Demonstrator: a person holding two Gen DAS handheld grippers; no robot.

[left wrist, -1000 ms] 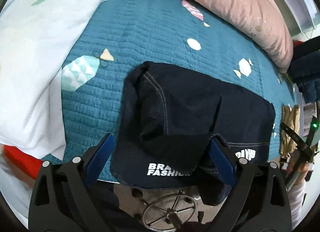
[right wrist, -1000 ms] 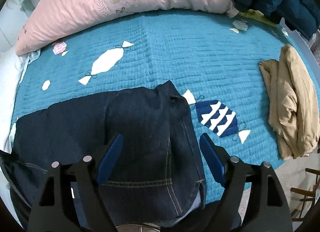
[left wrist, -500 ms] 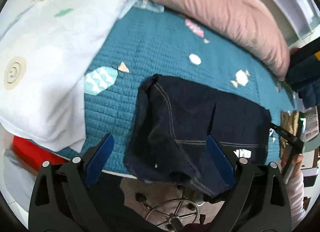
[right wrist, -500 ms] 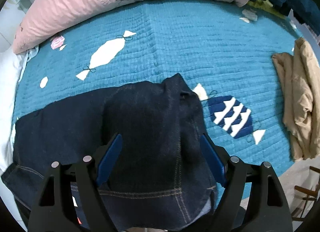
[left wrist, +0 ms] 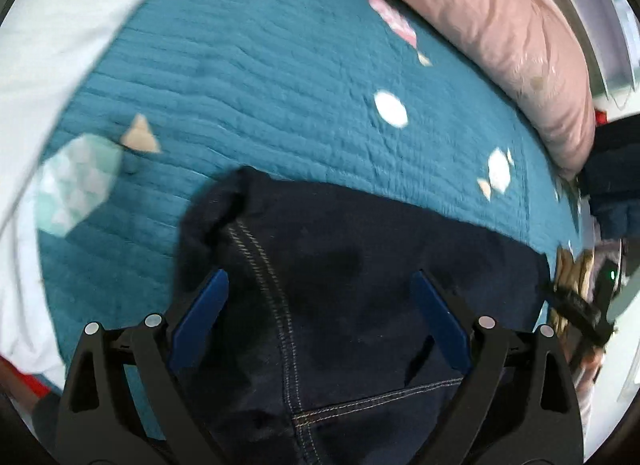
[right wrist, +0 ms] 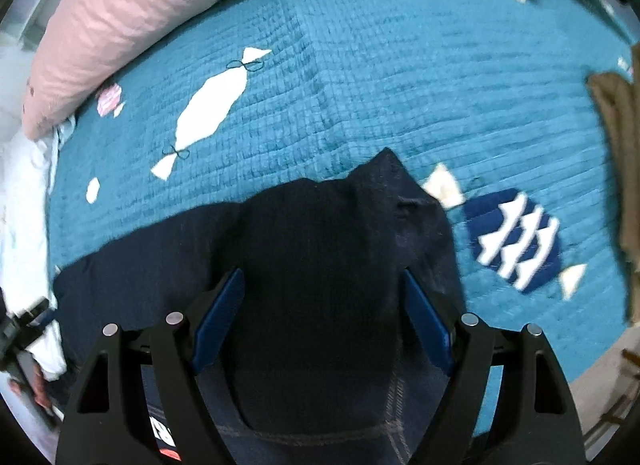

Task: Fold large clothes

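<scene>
A dark navy denim garment with tan stitching lies on the teal quilt, partly folded, its near part draped over the bed's front edge. My left gripper is open, its blue fingers spread wide over the denim's left end. The same garment shows in the right wrist view, with a raised peak at its far right corner. My right gripper is open, fingers spread over the denim's right end. Whether either gripper touches the cloth I cannot tell.
A long pink pillow lies along the quilt's far edge, also in the right wrist view. A white duvet lies at left. A folded tan garment lies at right. The other hand-held gripper shows at the far right.
Both grippers have moved forward and lower over the denim, which now fills more of each view. The printed white lettering has dropped out of the left view. The jaws stay spread.
</scene>
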